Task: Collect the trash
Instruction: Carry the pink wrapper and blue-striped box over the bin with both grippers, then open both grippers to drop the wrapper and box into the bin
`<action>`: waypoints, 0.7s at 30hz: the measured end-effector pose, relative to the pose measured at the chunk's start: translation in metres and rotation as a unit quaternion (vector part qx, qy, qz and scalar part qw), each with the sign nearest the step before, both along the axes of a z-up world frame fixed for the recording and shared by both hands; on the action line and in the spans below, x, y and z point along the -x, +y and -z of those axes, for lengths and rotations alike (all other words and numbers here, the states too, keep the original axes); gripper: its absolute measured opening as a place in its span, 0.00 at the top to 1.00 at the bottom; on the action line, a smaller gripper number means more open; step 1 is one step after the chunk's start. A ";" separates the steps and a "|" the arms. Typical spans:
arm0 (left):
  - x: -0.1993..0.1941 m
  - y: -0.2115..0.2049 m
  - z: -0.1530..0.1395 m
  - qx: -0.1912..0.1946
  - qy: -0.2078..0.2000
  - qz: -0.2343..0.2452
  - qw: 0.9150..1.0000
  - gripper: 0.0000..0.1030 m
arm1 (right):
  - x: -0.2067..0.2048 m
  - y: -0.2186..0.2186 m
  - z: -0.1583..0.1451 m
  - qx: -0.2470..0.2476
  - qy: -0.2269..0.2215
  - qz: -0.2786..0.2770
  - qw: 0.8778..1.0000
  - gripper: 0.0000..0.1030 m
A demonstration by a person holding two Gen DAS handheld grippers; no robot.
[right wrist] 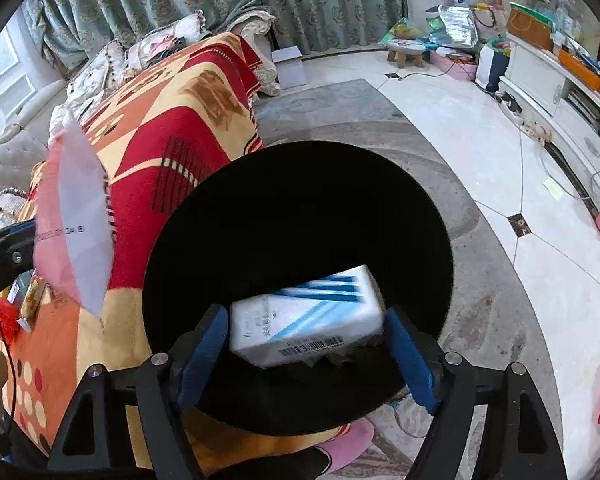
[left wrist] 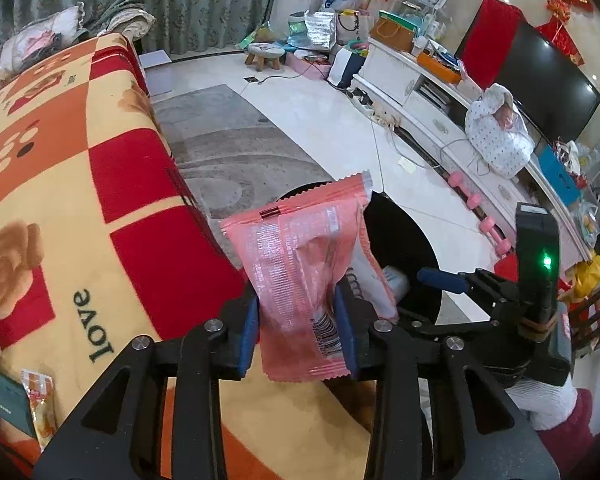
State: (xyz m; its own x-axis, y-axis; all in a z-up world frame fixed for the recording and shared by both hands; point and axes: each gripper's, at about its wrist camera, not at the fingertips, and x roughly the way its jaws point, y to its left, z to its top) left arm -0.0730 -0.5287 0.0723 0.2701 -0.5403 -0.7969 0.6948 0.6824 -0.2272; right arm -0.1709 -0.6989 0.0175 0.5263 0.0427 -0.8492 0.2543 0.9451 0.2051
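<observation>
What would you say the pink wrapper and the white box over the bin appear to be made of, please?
Pink wrapper: thin glossy plastic film, judging by crimped serrated seams and creases. White box: probably printed cardboard with a smooth finish, given its crisp edges and barcode, though blurred. Bin: matte black, material unclear.

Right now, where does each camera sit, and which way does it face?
Left wrist: on the left claw, looking down past the pink wrapper between its pads toward the black bin; the right claw and a gloved hand show at right.
Right wrist: on the right claw, looking down into the bin over a white-and-blue box; a pink slipper shows below.
Shared: bin, wrapper, patterned blanket.
</observation>
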 end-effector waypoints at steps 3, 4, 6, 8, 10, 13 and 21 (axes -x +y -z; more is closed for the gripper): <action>0.000 -0.003 0.002 -0.001 0.000 0.002 1.000 0.63 | 0.000 0.000 -0.002 -0.001 -0.004 -0.001 1.000 0.20; 0.000 -0.003 0.002 -0.001 0.000 0.003 1.000 0.61 | 0.000 0.000 -0.003 0.001 -0.003 -0.002 1.000 0.20; 0.001 -0.004 0.003 -0.001 -0.001 0.004 1.000 0.55 | 0.000 0.000 -0.004 0.005 -0.002 -0.001 1.000 0.20; 0.001 -0.004 0.003 0.000 0.000 0.004 1.000 0.51 | 0.002 -0.001 -0.006 0.008 -0.003 0.002 1.000 0.20; 0.001 -0.004 0.003 0.002 0.002 0.003 1.000 0.47 | 0.004 -0.002 -0.008 0.008 -0.005 0.005 1.000 0.20; 0.000 -0.005 0.003 0.007 0.007 0.002 1.000 0.43 | 0.009 -0.006 -0.011 0.009 -0.006 0.008 1.000 0.20; 0.000 -0.004 0.001 0.008 0.000 0.002 1.000 0.42 | 0.014 -0.008 -0.024 0.016 -0.017 0.015 1.000 0.20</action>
